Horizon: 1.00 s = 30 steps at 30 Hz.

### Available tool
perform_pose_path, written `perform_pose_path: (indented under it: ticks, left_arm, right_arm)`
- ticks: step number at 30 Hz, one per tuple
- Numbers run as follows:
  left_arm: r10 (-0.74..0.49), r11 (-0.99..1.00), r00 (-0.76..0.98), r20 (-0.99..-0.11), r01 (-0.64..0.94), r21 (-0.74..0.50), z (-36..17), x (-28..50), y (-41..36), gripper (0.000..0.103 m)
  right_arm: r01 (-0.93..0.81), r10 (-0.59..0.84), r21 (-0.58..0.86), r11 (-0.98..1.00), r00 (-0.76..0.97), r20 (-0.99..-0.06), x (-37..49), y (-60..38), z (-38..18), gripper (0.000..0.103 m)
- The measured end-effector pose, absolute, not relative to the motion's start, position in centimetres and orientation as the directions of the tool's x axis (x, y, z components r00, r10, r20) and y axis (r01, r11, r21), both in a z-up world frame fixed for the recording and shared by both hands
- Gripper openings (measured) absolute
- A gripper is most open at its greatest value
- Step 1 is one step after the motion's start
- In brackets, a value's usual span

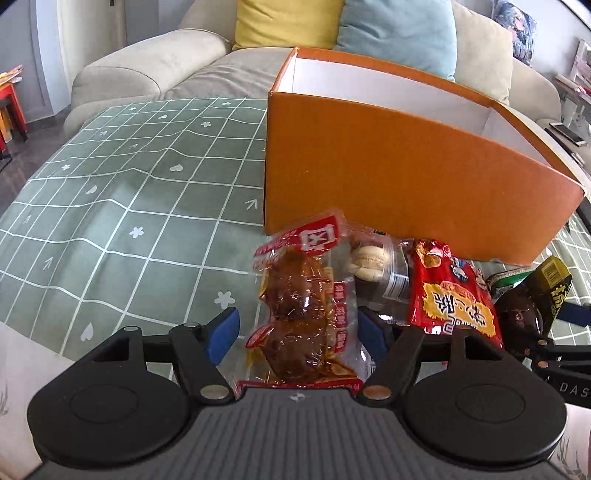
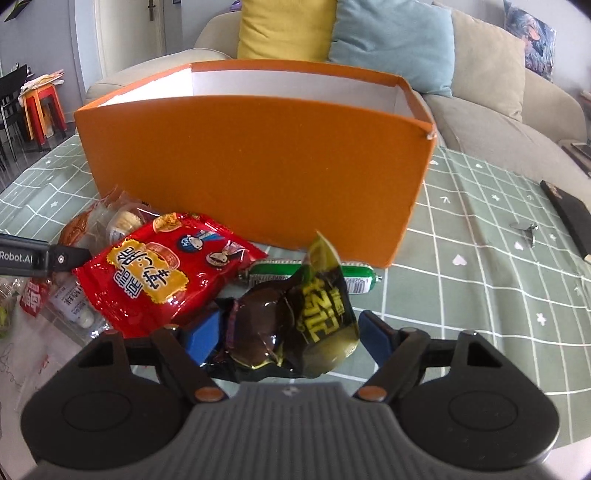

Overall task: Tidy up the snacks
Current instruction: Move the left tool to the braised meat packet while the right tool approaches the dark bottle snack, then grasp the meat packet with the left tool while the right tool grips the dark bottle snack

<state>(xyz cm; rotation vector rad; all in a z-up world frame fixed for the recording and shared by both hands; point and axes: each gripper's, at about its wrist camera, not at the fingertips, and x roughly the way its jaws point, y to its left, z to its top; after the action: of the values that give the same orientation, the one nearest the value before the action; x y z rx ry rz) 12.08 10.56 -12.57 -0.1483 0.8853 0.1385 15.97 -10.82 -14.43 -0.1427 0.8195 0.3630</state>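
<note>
An open orange box (image 1: 399, 173) (image 2: 258, 166) stands on the green checked cloth. Snack packs lie in front of it. My left gripper (image 1: 297, 330) is open, its blue pads on either side of a clear pack of brown braised meat (image 1: 299, 314). My right gripper (image 2: 288, 334) is open around a dark olive and yellow pack (image 2: 295, 321). Between them lie a red and yellow bag (image 1: 454, 295) (image 2: 162, 273), a clear pack with a pale cookie (image 1: 373, 264) and a green sausage stick (image 2: 354, 277).
A beige sofa (image 1: 147, 66) with yellow (image 1: 288, 22) and blue cushions (image 1: 399, 33) sits behind the table. A black notebook (image 2: 569, 218) and a small metal piece (image 2: 526, 230) lie at the right on the cloth (image 1: 110, 184). Red stools (image 2: 40, 110) stand far left.
</note>
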Motion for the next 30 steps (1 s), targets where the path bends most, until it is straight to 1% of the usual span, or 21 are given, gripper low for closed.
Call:
perform_pose_path:
  ticks: [3, 4, 5, 6, 7, 8, 9, 11, 19, 26, 28, 29, 30]
  left_arm:
    - [0.052, 0.979, 0.631, -0.774, -0.187, -0.087, -12.7, 12.2, 10.7, 0.085]
    - [0.049, 0.978, 0.632, -0.773, -0.188, -0.092, -12.8, 12.2, 10.8, 0.085]
    - [0.046, 0.977, 0.633, -0.773, -0.19, -0.097, -12.8, 12.2, 10.9, 0.085]
    - [0.041, 0.976, 0.633, -0.773, -0.192, -0.105, -12.8, 12.2, 10.9, 0.08]
    - [0.034, 0.974, 0.636, -0.771, -0.194, -0.117, -12.7, 12.2, 11.0, 0.077]
    - [0.032, 0.973, 0.639, -0.769, -0.197, -0.124, -12.6, 12.2, 11.1, 0.069]
    - [0.034, 0.972, 0.642, -0.766, -0.198, -0.123, -12.5, 12.0, 11.0, 0.061]
    - [0.043, 0.972, 0.645, -0.763, -0.203, -0.117, -12.4, 12.0, 11.0, 0.052]
    - [0.046, 0.959, 0.644, -0.763, -0.243, -0.147, -12.1, 11.6, 11.4, 0.048]
    - [0.063, 0.967, 0.664, -0.745, -0.226, -0.12, -11.3, 10.6, 10.6, 0.045]
    - [0.075, 0.968, 0.673, -0.736, -0.226, -0.108, -11.0, 10.2, 10.3, 0.04]
    - [0.081, 0.969, 0.679, -0.73, -0.226, -0.103, -10.8, 10.0, 10.2, 0.019]
    - [0.092, 0.97, 0.68, -0.727, -0.226, -0.089, -10.7, 9.9, 10.0, 0.017]
  right_arm:
    - [-0.37, 0.281, 0.045, 0.928, 0.615, -0.737, 16.2, -10.9, -14.6, 0.072]
    - [-0.373, 0.284, 0.047, 0.927, 0.613, -0.737, 16.2, -10.9, -14.6, 0.069]
    - [-0.377, 0.288, 0.049, 0.925, 0.612, -0.737, 16.1, -10.9, -14.6, 0.064]
    - [-0.383, 0.294, 0.052, 0.922, 0.61, -0.736, 16.1, -10.8, -14.5, 0.061]
    - [-0.388, 0.298, 0.053, 0.92, 0.609, -0.735, 16.0, -10.8, -14.5, 0.056]
    - [-0.392, 0.301, 0.052, 0.918, 0.607, -0.735, 16.0, -10.7, -14.5, 0.052]
    - [-0.395, 0.305, 0.055, 0.917, 0.605, -0.735, 16.0, -10.7, -14.4, 0.05]
    - [-0.397, 0.312, 0.064, 0.916, 0.601, -0.736, 15.9, -10.7, -14.3, 0.041]
    - [-0.384, 0.305, 0.062, 0.921, 0.612, -0.73, 15.7, -10.8, -13.9, 0.04]
    - [-0.394, 0.328, 0.076, 0.916, 0.627, -0.706, 14.8, -11.0, -12.6, 0.039]
    - [-0.404, 0.331, 0.062, 0.913, 0.643, -0.69, 14.5, -10.8, -12.0, 0.039]
    - [-0.408, 0.333, 0.056, 0.911, 0.65, -0.683, 14.3, -10.8, -11.8, 0.039]
    - [-0.412, 0.337, 0.055, 0.91, 0.655, -0.677, 14.3, -10.8, -11.6, 0.039]
